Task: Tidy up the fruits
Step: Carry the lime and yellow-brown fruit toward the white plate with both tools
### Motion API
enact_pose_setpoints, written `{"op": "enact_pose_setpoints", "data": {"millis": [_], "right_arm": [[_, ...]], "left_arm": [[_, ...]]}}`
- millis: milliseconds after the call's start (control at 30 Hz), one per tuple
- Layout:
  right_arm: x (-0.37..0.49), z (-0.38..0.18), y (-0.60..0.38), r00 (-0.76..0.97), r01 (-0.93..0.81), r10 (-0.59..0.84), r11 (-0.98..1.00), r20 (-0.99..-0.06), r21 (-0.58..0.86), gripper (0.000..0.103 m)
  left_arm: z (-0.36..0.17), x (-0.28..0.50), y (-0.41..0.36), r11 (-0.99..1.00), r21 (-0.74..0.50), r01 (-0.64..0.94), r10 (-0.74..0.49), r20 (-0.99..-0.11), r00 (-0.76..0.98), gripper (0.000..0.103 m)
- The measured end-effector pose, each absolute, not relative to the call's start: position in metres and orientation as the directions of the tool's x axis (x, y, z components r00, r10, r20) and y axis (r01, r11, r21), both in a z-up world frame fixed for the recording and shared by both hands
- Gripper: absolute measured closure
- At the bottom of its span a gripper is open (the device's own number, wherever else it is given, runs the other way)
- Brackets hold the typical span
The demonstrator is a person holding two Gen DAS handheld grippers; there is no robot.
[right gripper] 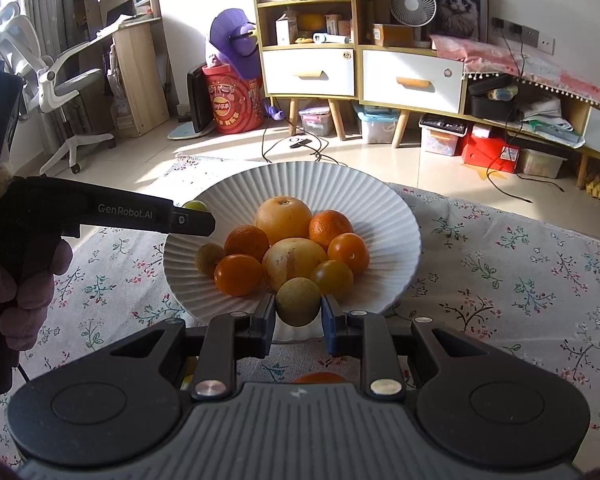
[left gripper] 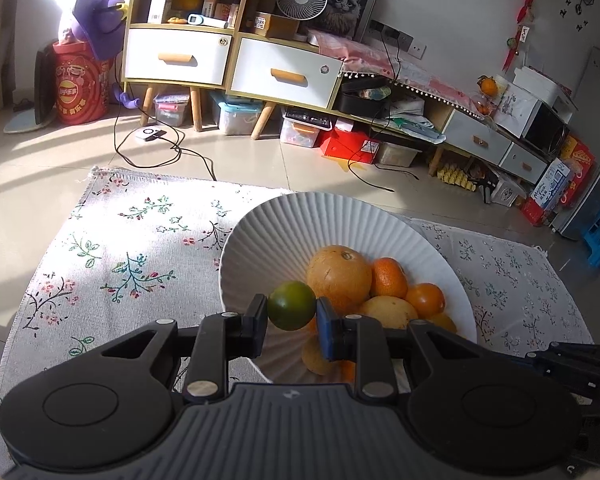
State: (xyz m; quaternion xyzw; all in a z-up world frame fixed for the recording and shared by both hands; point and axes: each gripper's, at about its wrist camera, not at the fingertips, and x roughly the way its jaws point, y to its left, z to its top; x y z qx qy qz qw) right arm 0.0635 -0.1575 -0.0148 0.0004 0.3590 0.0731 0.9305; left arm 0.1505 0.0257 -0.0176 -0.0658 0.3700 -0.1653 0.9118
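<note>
My left gripper [left gripper: 291, 312], clamped on the green lime [left gripper: 291, 305], hangs over the white bowl's [left gripper: 284, 224] near-left rim, while my right gripper [right gripper: 298, 312] pinches a brownish round fruit [right gripper: 298, 302] above its front edge.

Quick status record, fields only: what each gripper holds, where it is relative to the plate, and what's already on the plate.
left gripper: shut on green citrus, held over the near-left part of the plate
right gripper: shut on yellow-brown round fruit, at the plate's near rim
plate: white, ribbed, on the floral cloth
on plate: large orange, pale yellow fruit, several small oranges and tomato-like fruits, one small brownish fruit at the left
off plate: an orange item partly hidden under the right gripper
</note>
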Motion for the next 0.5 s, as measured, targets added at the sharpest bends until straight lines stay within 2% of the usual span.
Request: {"op": "enact_pose_setpoints", "data": {"millis": [500], "right_arm": [[0.0674,-0.0184,-0.1577,0.723,-0.132,0.131,0.99,-0.679,0.051,0.08]], "left_arm": [[-0.0174,0.1544,0.0281,0.93,-0.261,0.26,-0.368,-0.663,0.652,0.092]]}}
